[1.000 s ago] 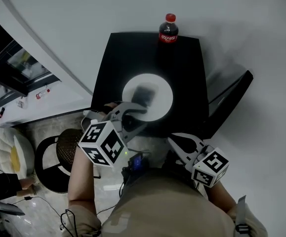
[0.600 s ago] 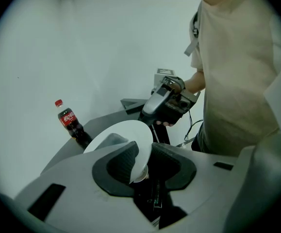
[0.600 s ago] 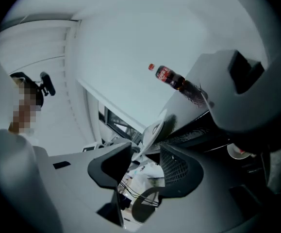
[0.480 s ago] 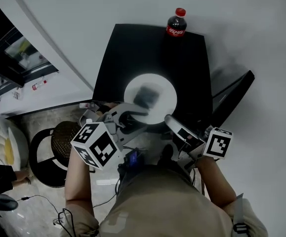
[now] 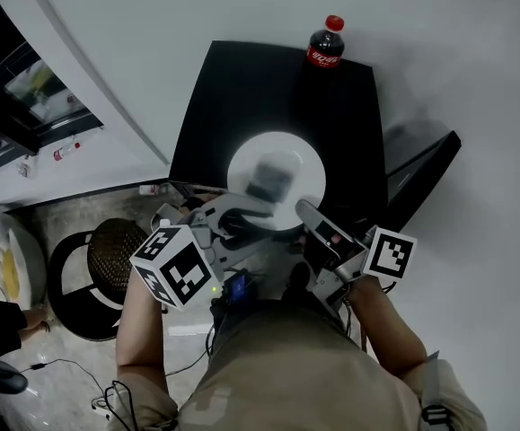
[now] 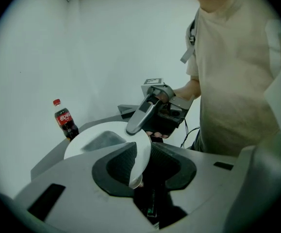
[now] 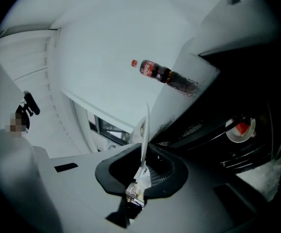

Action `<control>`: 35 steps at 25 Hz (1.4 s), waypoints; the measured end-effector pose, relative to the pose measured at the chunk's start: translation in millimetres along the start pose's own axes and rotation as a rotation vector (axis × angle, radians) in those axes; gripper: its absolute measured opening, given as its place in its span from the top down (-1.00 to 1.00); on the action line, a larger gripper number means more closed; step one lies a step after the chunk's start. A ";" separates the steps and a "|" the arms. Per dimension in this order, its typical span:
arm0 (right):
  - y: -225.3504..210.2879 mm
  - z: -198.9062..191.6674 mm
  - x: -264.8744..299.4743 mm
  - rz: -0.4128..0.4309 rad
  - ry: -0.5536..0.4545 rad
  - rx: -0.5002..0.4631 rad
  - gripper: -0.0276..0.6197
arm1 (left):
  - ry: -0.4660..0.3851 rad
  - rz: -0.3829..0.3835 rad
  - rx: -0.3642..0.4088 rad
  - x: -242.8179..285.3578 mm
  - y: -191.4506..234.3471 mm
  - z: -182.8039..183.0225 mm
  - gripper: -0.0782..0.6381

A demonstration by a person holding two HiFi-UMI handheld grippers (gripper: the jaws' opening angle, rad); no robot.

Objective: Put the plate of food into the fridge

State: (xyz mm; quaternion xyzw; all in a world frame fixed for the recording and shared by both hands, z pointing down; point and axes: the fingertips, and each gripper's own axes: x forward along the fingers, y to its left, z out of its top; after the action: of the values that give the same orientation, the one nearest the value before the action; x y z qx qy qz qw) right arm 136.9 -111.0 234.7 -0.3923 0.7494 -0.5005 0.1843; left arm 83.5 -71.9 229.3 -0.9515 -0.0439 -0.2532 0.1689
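A white plate [image 5: 249,155] with a dark piece of food [image 5: 273,176] hangs over the black fridge top [image 5: 233,97]. My left gripper [image 5: 251,206] is shut on the plate's near-left rim; in the left gripper view the plate [image 6: 89,142] runs between its jaws [image 6: 142,161]. My right gripper [image 5: 303,208] is at the near-right rim with its jaws closing. In the right gripper view the rim [image 7: 145,140] stands edge-on between the pads of that gripper [image 7: 142,171], which press on it. The right gripper [image 6: 133,127] also shows across the plate.
A cola bottle [image 5: 326,45] stands at the back edge of the fridge top. The fridge door [image 5: 421,173] hangs open at the right; shelves inside hold a red-and-white cup [image 7: 239,128]. A round dark stool [image 5: 116,250] sits on the floor at the left.
The right gripper has come up from the lower right to the plate's near-right rim, opened, and closed on it. The left gripper has stayed shut on the plate.
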 end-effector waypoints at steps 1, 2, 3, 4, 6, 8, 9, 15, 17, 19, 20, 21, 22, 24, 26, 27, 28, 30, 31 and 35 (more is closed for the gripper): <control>-2.0 0.9 -1.0 -0.011 -0.011 0.022 0.81 | -0.004 0.013 -0.004 1.0 0.1 -1.3 0.48; -3.3 1.4 -1.7 -0.019 -0.020 0.044 0.83 | -0.007 0.025 -0.005 1.4 0.6 -2.0 0.47; -4.3 1.5 -2.2 -0.025 -0.026 0.067 0.83 | -0.015 0.032 -0.010 1.2 0.8 -1.8 0.47; -5.5 0.7 -2.8 -0.031 -0.031 0.094 0.83 | -0.026 0.034 -0.018 0.3 0.8 -1.0 0.46; -8.1 -2.2 -4.5 -0.039 -0.037 0.164 0.83 | -0.050 0.035 -0.039 -1.6 -0.2 0.5 0.46; -9.3 -4.0 -5.8 -0.044 -0.039 0.229 0.83 | -0.075 0.039 -0.051 -3.3 -0.7 3.2 0.46; -9.1 -4.5 -6.1 -0.045 -0.039 0.255 0.83 | -0.085 0.041 -0.053 -4.3 -0.8 5.0 0.47; -6.0 -8.6 -12.2 -0.053 -0.059 0.351 0.83 | -0.222 0.086 -0.087 -20.1 0.9 21.9 0.46; -7.9 -8.2 -13.2 -0.057 -0.061 0.346 0.83 | -0.330 0.098 -0.115 -32.2 4.1 29.3 0.46; -9.8 -9.0 -14.0 -0.060 -0.058 0.338 0.83 | -0.426 0.086 -0.220 -41.9 1.8 28.4 0.47; -9.5 -10.3 -15.6 -0.062 -0.057 0.335 0.83 | -0.470 0.067 -0.281 -45.9 -1.8 28.7 0.47; -8.2 -12.3 -18.4 -0.064 -0.058 0.332 0.83 | -0.514 0.043 -0.328 -50.0 -6.6 31.2 0.47; -6.1 -15.0 -22.2 -0.066 -0.059 0.330 0.83 | -0.559 0.016 -0.359 -54.6 -12.2 35.3 0.47; -2.0 -21.0 -29.7 -0.069 -0.062 0.327 0.83 | -0.653 -0.034 -0.398 -65.4 -22.6 44.1 0.52; -0.2 -25.8 -34.3 -0.071 -0.066 0.325 0.83 | -0.750 -0.078 -0.430 -77.0 -30.2 49.9 0.63; 0.0 -27.4 -35.4 -0.071 -0.069 0.326 0.83 | -0.789 -0.094 -0.444 -81.5 -32.5 51.0 0.66; -0.4 -28.5 -35.9 -0.070 -0.072 0.326 0.83 | -0.812 -0.106 -0.453 -84.1 -34.2 50.8 0.67; -1.8 -30.0 -36.9 -0.067 -0.080 0.321 0.83 | -0.825 -0.127 -0.457 -84.6 -37.7 48.5 0.69; -2.0 -31.3 -38.1 -0.066 -0.084 0.315 0.83 | -0.827 -0.139 -0.453 -84.5 -40.4 48.3 0.71; 3.4 -44.9 -44.2 -0.067 -0.093 0.291 0.83 | -0.830 -0.167 -0.411 -93.4 -54.7 54.7 0.73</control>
State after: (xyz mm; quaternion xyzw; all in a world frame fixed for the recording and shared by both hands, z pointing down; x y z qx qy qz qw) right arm 133.1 -49.0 245.9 -0.4092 0.6461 -0.5910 0.2568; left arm 18.7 -1.6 154.7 -0.9793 -0.1330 0.1324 -0.0759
